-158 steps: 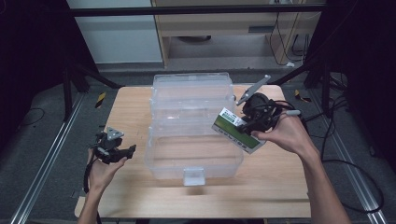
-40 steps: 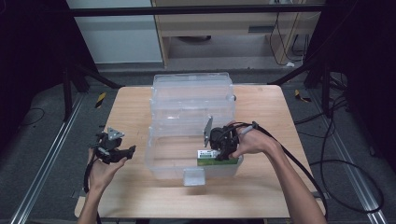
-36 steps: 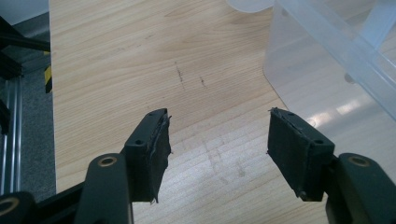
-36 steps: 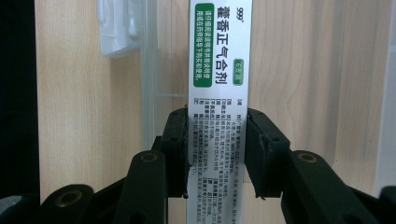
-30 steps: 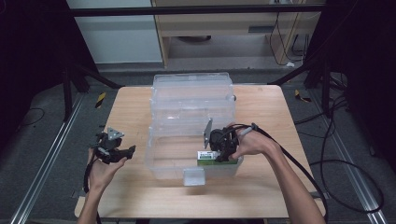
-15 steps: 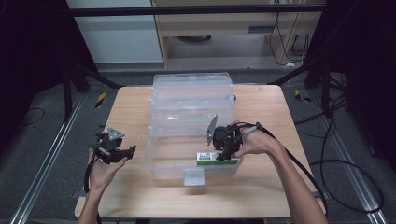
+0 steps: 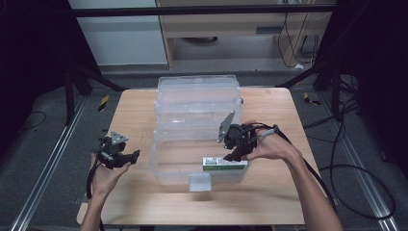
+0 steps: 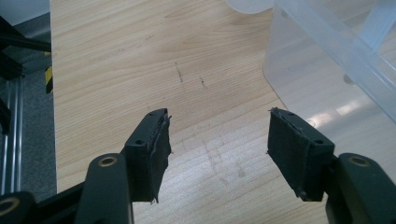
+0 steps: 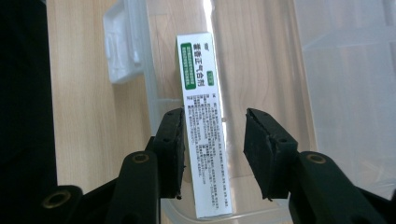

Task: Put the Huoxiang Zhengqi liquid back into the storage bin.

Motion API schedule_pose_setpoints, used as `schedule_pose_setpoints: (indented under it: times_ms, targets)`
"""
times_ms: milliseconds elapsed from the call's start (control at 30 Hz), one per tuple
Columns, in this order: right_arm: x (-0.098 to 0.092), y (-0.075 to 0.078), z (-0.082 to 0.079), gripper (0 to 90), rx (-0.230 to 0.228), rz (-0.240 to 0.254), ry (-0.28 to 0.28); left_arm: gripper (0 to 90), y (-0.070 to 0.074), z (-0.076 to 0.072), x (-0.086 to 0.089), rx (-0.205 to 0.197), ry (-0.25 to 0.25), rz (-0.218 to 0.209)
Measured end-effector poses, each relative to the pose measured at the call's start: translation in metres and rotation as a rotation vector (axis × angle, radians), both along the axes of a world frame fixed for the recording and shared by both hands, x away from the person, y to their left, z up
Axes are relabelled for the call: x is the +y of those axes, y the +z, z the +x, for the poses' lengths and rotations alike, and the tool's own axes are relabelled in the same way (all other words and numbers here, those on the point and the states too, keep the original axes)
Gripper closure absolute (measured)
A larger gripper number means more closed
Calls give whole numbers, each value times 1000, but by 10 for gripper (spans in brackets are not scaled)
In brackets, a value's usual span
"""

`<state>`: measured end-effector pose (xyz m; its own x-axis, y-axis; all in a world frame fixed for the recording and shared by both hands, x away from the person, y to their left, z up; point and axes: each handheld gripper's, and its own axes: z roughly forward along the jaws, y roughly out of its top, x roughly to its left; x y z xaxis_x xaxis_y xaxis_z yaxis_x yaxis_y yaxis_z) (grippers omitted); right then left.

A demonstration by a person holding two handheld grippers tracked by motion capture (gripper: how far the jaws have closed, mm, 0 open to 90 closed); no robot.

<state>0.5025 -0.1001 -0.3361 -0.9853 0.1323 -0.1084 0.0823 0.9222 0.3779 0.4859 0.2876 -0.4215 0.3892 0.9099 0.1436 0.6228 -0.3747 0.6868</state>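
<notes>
One box (image 7: 224, 165) lay along the front wall inside one clear bin (image 7: 197, 120), centre of the high view, likely set there for storage. Right hand-held gripper (image 7: 231, 155) hung just above it, jaws parted and just opening; in the right gripper view the box (image 9: 204, 121) stood between the pads, seemingly freed. Left hand-held gripper (image 7: 126, 159), lower left, jaws wide and empty over the tabletop (image 7: 134, 110), seemingly idle. Two grippers, one box, one bin.

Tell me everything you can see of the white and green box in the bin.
The box is a long, slim white carton with a green label and fine black print. It lies inside the clear plastic bin, along the front wall. The right gripper straddles it, jaws just opening: a clear gap at one pad; contact at the other is unclear.
</notes>
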Motion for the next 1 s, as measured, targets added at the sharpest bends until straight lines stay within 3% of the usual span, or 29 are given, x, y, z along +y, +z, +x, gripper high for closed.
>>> schedule_pose_setpoints:
  times_ms: [100, 400, 1000]
  targets:
    - [1, 3, -4, 568, 0, 23, -9, 385, 0, 0, 0, -1, 0, -1]
    - [14, 0, -16, 563, 27, 26, 4, 386, 2, -1, 1, -6, 2, -4]
    - [40, -24, -27, 557, 74, 1, 36, 386, 2, -1, 2, -8, 2, -5]
